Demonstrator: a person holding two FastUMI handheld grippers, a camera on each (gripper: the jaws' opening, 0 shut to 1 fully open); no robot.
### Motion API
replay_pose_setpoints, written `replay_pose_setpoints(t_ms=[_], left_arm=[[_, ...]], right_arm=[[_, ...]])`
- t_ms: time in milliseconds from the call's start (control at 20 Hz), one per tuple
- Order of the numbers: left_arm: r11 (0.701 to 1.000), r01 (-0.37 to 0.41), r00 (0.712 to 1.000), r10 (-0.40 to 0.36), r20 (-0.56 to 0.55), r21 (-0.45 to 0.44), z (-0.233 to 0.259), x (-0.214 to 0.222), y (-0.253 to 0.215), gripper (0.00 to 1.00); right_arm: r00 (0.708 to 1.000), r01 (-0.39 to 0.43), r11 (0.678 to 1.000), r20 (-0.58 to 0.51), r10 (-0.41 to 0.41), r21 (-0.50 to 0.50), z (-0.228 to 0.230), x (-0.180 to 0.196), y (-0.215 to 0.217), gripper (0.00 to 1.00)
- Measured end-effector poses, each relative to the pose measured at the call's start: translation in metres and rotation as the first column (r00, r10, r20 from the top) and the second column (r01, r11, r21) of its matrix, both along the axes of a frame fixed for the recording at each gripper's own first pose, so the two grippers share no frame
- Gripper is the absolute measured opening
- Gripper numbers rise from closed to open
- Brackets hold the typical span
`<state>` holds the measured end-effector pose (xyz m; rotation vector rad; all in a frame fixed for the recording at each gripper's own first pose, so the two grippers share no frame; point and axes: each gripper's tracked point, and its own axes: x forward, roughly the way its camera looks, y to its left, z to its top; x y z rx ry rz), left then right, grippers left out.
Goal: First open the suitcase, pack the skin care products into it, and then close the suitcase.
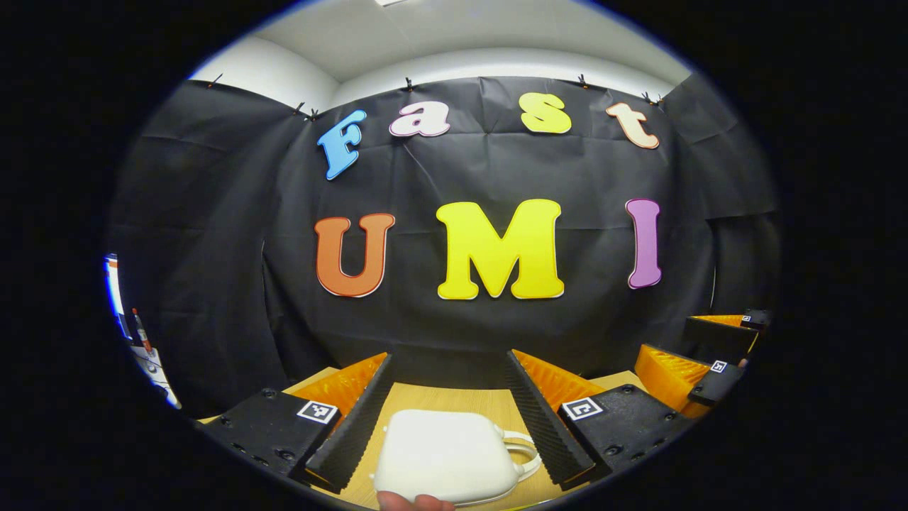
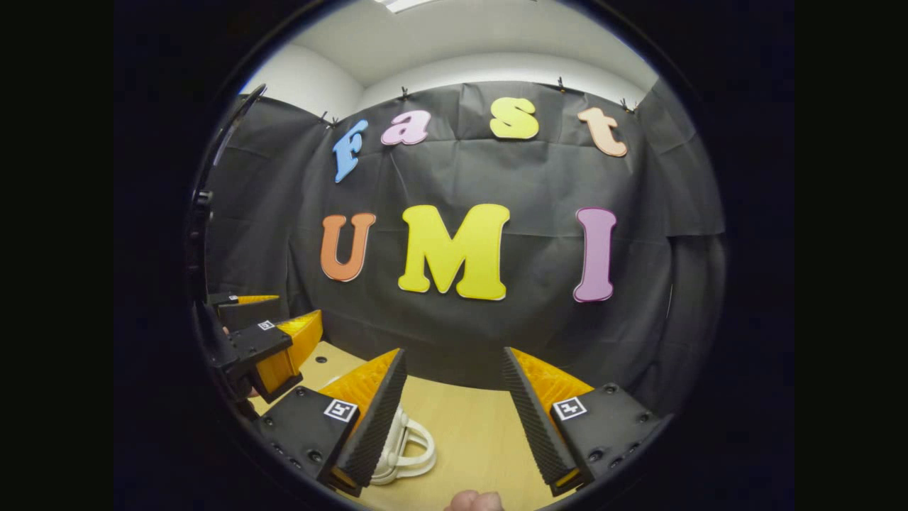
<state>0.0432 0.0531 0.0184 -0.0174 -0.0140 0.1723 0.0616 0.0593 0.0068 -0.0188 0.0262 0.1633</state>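
Left tool (image 1: pixel 449 419): fingers spread wide, nothing pinched; held low over the desk, aimed at the booth's back wall.
Between left fingers: white suitcase (image 1: pixel 445 456), small, rounded, lid down, lying flat on the desk. Neither finger touches it as far as can be seen.
Suitcase handle (image 1: pixel 523 454): white loop, on the side toward the left tool's right finger.
Right tool (image 2: pixel 454 419): fingers also spread wide, holding nothing; bare desk between them.
Right tool vs suitcase: in right gripper view the handle end pokes out just beside its left finger; rest of the case hidden behind that finger.
Tools rel. to each other: side by side, near, not touching. Right tool seen at right edge of left gripper view, left tool at left edge of right gripper view.
Desk (image 2: pixel 468 433): light wood.
Hands: fingertip (image 1: pixel 415 502) at bottom edge of left gripper view, another (image 2: pixel 474 501) at bottom of right gripper view.
Skin care products: can't tell where.
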Motion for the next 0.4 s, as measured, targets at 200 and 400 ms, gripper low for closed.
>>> replay_pose_setpoints(t_ms=[200, 400], left_arm=[[1.0, -0.01, 1.0, 0.01, 0.011, 0.007, 0.004, 0.001, 0.016, 0.99], [1.0, -0.005, 1.0, 0.005, 0.006, 0.0, 0.0, 0.006, 0.023, 0.99]], right_arm=[[1.0, 0.006, 1.0, 0.006, -0.006, -0.003, 0.003, 0.005, 0.011, 0.81], [1.0, 0.019, 1.0, 0.014, -0.019, -0.009, 0.005, 0.011, 0.018, 0.81]])
